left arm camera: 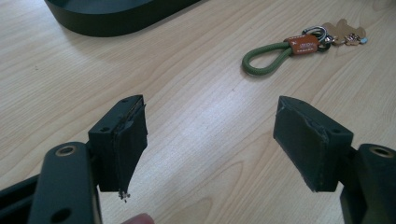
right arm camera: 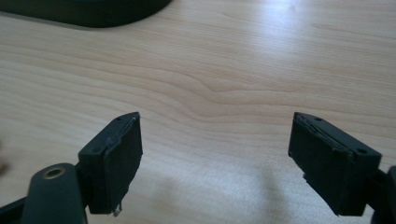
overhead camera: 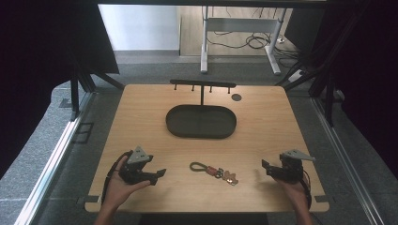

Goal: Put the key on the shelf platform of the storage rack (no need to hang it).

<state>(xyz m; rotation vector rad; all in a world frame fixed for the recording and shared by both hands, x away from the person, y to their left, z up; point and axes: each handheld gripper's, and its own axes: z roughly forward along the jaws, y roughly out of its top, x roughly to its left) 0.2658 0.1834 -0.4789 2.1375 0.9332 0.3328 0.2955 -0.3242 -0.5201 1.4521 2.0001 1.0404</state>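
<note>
A keychain with a green cord loop, an orange tag and metal keys lies flat on the wooden table near its front middle. My left gripper rests in a hand to the left of it, open, with its jaws pointing at it. In the left gripper view the keychain lies ahead and to the right, beyond the open gripper. My right gripper is held to the right of the keychain, open and empty. The right gripper stands above bare wood.
A black oval tray sits at the table's middle, and its edge shows in both gripper views. A black T-shaped rack with pegs stands behind it. A small dark disc lies at the back right.
</note>
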